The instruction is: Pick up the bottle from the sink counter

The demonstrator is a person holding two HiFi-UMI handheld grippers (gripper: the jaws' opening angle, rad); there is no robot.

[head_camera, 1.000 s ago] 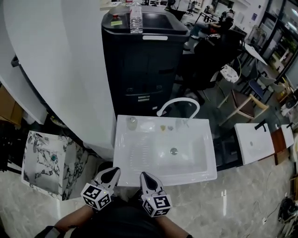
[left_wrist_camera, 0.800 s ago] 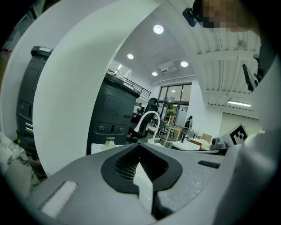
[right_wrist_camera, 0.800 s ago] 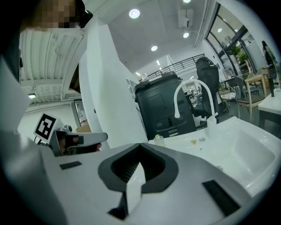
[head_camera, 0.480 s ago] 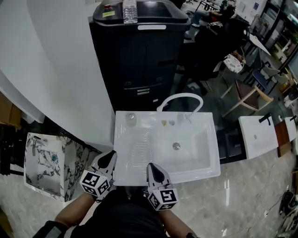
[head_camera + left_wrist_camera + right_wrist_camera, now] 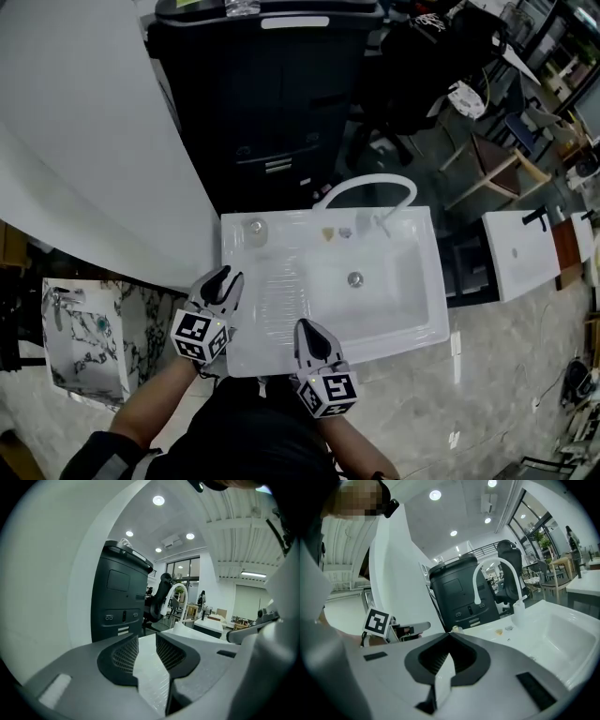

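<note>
**Head view:** A white sink table (image 5: 291, 232) fills the middle of the frame, with a white arched faucet (image 5: 367, 187) at its far edge. The bottle (image 5: 255, 228), small, clear and seen from above, stands on the flat back ledge at the upper left corner of the sink table, left of the faucet. The left tongs (image 5: 225, 278) hang over the left edge, below the bottle in the frame and apart from it. The right tongs (image 5: 307, 329) sit at the near edge, lower centre. A black cabinet (image 5: 272, 103) stands beyond the sink at the top of the frame, and a marbled basin (image 5: 82, 337) lies at lower left.

**Left gripper view:** The left tongs (image 5: 146, 641) have just been opening. The 2 jaws stand a narrow gap apart with nothing between them, and only the white sink surface shows through the gap. The black cabinet (image 5: 119, 597) rises at left of centre, and the faucet (image 5: 177, 592) curves just right of it.

**Right gripper view:** The right tongs (image 5: 449, 636) have their 2 tips pressed together and grip nothing. Just beyond the tips the bottle (image 5: 456, 629) shows small on the back ledge, in front of the black cabinet (image 5: 459, 595). The faucet (image 5: 497, 571) arches to the right of it. The left tongs (image 5: 405, 629) reach in from the left of the frame, pointing toward the bottle but short of it.
</note>
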